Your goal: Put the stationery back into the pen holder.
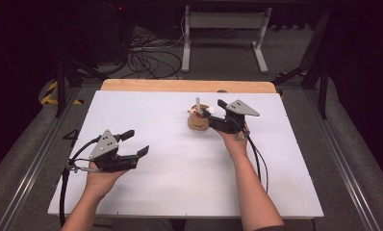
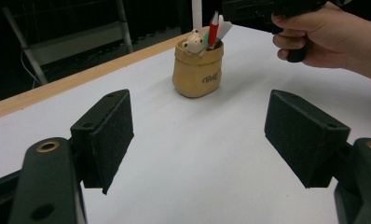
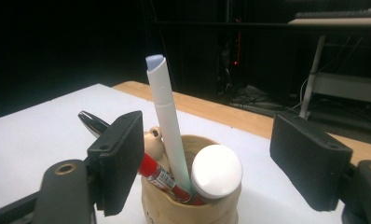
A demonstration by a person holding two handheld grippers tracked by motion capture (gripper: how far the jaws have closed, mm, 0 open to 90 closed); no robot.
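The white desk (image 1: pixel 180 183) stood in a dark room. The pen holder (image 1: pixel 198 121) sat right of centre, between the right gripper (image 3: pixel 207 154) fingers, parted and untouching; withdrawal should go straight up. The left gripper (image 1: pixel 132 143) gaped idle.

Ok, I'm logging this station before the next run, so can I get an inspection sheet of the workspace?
Surface: white table top, wooden strip along far edge.
Job's things: tan bear pen pot upright, holding a white pen, a red marker and a white-capped item.
Clutter: nothing seen.
Grippers: left gripper open, over bare table; right gripper open at the pot.
Cables: one trails from each gripper; more on the floor.
Surroundings: dark, white frame behind.
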